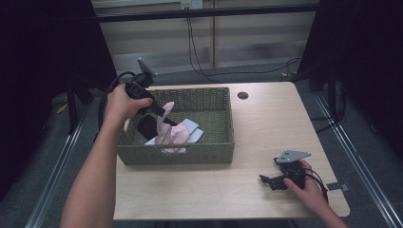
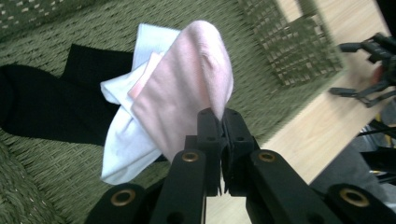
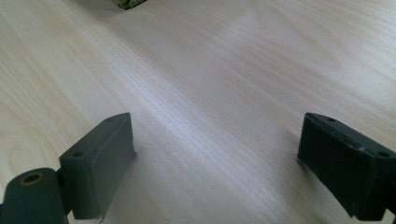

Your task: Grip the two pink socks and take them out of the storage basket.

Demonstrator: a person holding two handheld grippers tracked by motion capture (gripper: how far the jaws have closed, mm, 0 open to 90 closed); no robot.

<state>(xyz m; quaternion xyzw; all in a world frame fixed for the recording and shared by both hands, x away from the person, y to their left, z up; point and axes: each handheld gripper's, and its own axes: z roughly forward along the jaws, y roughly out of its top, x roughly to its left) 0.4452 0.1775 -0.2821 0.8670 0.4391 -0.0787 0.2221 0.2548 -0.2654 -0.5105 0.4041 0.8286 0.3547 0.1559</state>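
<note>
The pale pink sock of soft knitted cloth (image 2: 187, 93) is pinched at one end between the closed jaws of the left gripper (image 2: 223, 122) and hangs from them in a limp fold, its rounded end smooth and slightly fuzzy. In the high view the pink sock (image 1: 167, 130) dangles inside the olive-green woven basket (image 1: 209, 153), its upper end lifted above the basket's rim near the left wall and its lower part trailing down toward the near wall. A white ribbed sock (image 2: 122, 140) lies partly under and against the pink one, creased and folded over, and in the high view its edge (image 1: 190, 126) spreads toward the middle of the basket floor. Beside it a black sock (image 2: 46, 107) lies flat on the woven bottom, stretched toward the basket's left side.

The basket stands on the left half of the light wooden table (image 1: 266, 118), close to the far edge. The left gripper (image 1: 159, 110), gripped by the person's left hand (image 1: 121, 102), slants down into the basket from its far left corner. Near the table's near right corner the right hand (image 1: 311, 190) rests with the right gripper (image 1: 268, 180) low over the wood. Its jaws stand wide apart, with nothing but bare table between them in the right gripper view (image 3: 215, 154).
</note>
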